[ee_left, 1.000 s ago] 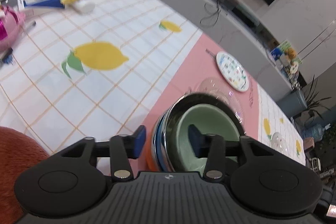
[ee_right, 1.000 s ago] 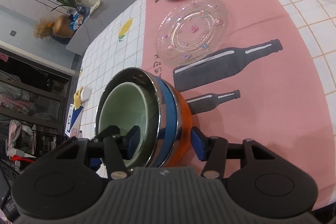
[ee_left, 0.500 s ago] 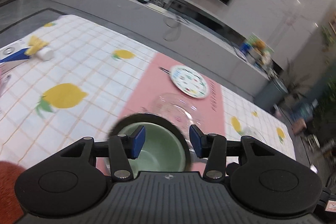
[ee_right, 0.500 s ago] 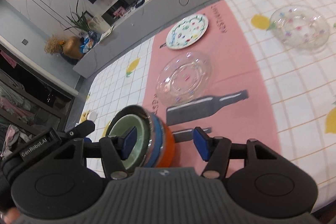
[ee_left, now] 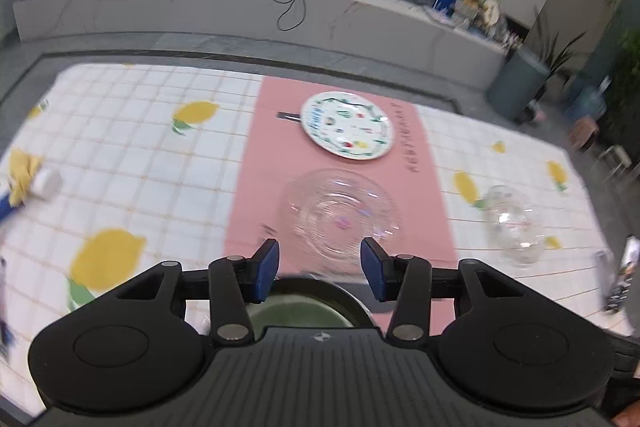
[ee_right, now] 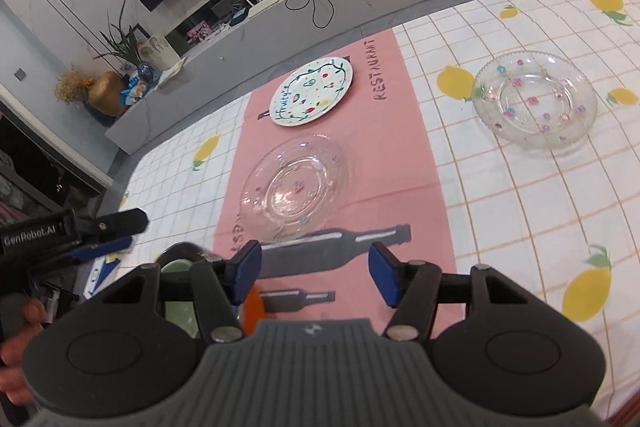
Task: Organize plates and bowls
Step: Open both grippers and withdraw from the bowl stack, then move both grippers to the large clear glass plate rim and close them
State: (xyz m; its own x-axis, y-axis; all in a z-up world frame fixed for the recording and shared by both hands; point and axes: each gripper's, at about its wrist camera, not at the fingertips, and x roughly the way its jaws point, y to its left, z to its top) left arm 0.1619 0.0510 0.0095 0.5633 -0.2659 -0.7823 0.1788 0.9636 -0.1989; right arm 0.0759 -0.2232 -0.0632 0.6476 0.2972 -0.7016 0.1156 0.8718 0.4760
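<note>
Both grippers empty, fingers apart: left gripper (ee_left: 319, 269), right gripper (ee_right: 315, 274), raised above bowl stack (ee_right: 180, 287) at near bench edge; stack nested, likely done. Clear plate (ee_left: 340, 213) centre of pink mat, painted plate (ee_left: 347, 125) beyond. Right view alone shows second glass dish (ee_right: 536, 99) clearly; left view blurs it.
</note>
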